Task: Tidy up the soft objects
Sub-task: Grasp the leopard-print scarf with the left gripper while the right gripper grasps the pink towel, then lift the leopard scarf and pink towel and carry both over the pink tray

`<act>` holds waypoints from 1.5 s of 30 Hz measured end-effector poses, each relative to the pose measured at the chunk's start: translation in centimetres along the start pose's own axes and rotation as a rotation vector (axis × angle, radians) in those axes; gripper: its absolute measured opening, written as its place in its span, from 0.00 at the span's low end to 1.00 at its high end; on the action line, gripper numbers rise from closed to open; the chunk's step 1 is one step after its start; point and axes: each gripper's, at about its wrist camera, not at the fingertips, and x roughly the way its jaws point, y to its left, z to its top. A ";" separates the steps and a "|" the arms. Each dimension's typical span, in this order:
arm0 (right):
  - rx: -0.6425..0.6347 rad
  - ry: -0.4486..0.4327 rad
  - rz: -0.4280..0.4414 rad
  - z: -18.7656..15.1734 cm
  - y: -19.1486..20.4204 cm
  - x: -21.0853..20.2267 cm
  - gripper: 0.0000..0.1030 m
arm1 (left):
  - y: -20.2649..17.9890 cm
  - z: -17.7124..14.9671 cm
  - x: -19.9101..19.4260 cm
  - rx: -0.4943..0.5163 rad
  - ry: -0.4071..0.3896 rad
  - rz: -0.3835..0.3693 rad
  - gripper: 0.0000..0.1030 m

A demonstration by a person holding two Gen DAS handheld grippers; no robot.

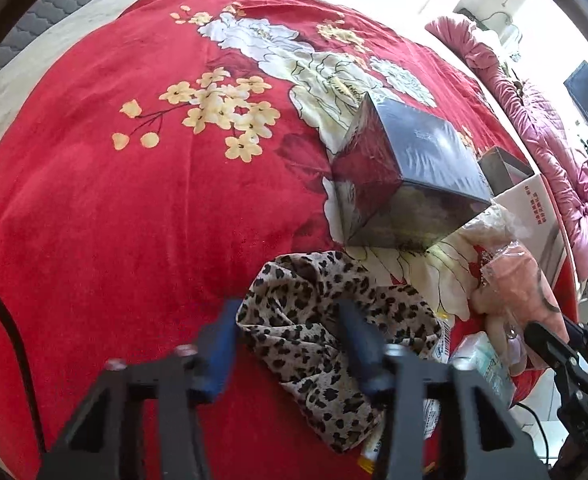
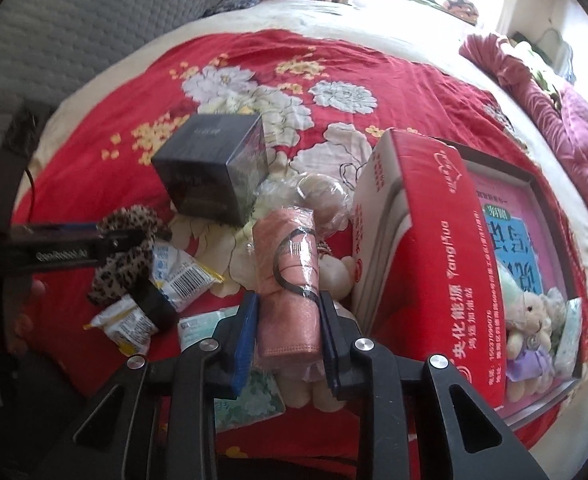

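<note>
A crumpled leopard-print cloth (image 1: 314, 320) lies on the red flowered blanket (image 1: 134, 220). My left gripper (image 1: 290, 340) points down at it, and its blue pads are closed on a bunch of the fabric. In the right wrist view the same cloth (image 2: 122, 264) is bunched between that left gripper's (image 2: 134, 268) black fingers. My right gripper (image 2: 288, 332) is shut on a pink cloth pack (image 2: 290, 280) in clear wrap with a black loop on it; both pads press its sides. The pack (image 1: 522, 280) also shows at the right of the left wrist view.
A dark shiny box (image 2: 214, 168) stands behind the pile. To the right a red carton (image 2: 426, 248) leans on an open tray holding a plush toy (image 2: 534, 320). Snack packets (image 2: 182, 276), a tissue pack (image 2: 198, 326) and a pale plush (image 2: 334, 272) lie around. A pink quilt (image 2: 554, 112) lines the far right.
</note>
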 end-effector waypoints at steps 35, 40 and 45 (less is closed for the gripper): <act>0.070 -0.089 0.095 -0.2 -1.2 -4.2 0.28 | 0.2 -1.6 -7.0 -0.022 -0.152 -0.071 0.04; 0.076 -0.127 0.105 0.1 -1.5 -5.8 0.28 | -1.6 -1.5 -9.7 0.016 -0.192 -0.057 0.04; 0.091 -0.164 0.107 0.0 -2.1 -7.6 0.28 | -3.6 -1.8 -11.6 0.049 -0.215 -0.056 0.04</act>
